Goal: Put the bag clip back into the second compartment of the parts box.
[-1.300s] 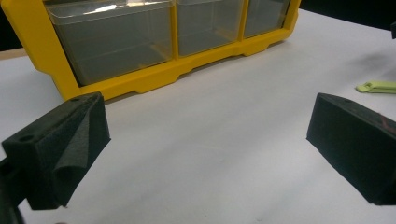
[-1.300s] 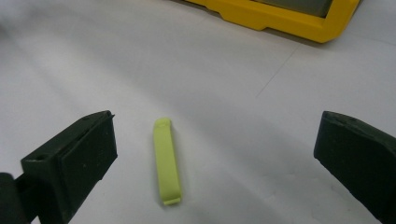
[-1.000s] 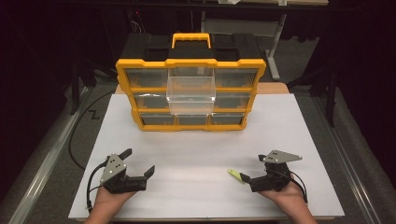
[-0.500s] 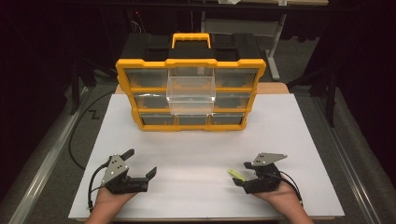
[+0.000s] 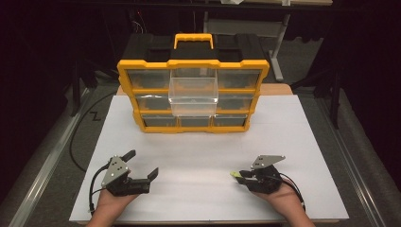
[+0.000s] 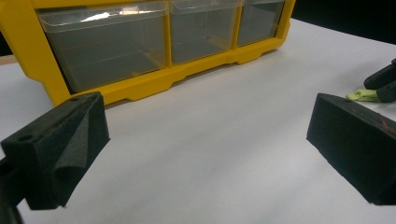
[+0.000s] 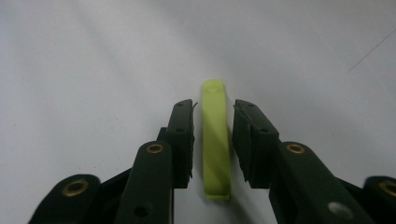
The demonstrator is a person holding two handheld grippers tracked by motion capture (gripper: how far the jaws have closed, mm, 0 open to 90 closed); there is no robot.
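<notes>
Lying near organizer (image 5: 193, 94), front right: lime strip (image 7: 215, 140) on tabletop (image 5: 198, 156) | right tongs (image 7: 212, 135) straddling it, gaps visible, not clenched | left tongs (image 6: 201, 140) released, empty | handling: likely light, slippery; pinch long sides | strip's material, near end unclear

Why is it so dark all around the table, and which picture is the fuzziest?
In the high view, light falls on the white table while the room behind is nearly black. The right gripper view is fuzziest: the jaws low down blur, the green piece less so. The left gripper view shows soft glare on the yellow organizer.
</notes>
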